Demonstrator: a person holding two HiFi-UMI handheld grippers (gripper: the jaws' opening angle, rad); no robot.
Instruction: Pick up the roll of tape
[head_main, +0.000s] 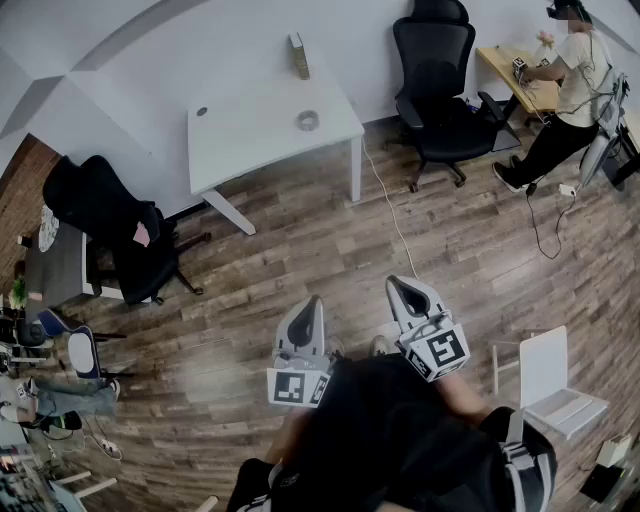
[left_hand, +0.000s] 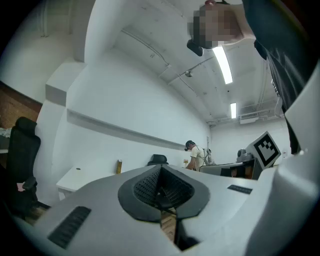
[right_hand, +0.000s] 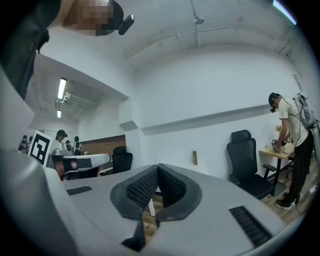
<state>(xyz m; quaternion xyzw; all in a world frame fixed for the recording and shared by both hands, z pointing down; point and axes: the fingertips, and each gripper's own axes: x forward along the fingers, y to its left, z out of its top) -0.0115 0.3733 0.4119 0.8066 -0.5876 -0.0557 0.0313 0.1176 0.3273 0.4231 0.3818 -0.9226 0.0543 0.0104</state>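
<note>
The roll of tape (head_main: 307, 120) is a small grey ring lying on the white table (head_main: 250, 130) by the far wall. Both grippers hang over the wood floor close to my body, far short of that table. My left gripper (head_main: 313, 300) points level toward it, its jaws shut with nothing between them; in the left gripper view (left_hand: 160, 172) the dark pads meet. Beside it my right gripper (head_main: 394, 282) is shut and empty too, its pads together in the right gripper view (right_hand: 158, 169). Neither gripper view shows the tape.
A tall tan box (head_main: 299, 55) stands at the table's back edge. Black office chairs sit at left (head_main: 110, 225) and right (head_main: 440, 90) of the table. A person (head_main: 570, 90) works at a wooden desk far right. A white cable (head_main: 390, 210) crosses the floor; a white chair (head_main: 550, 385) stands near right.
</note>
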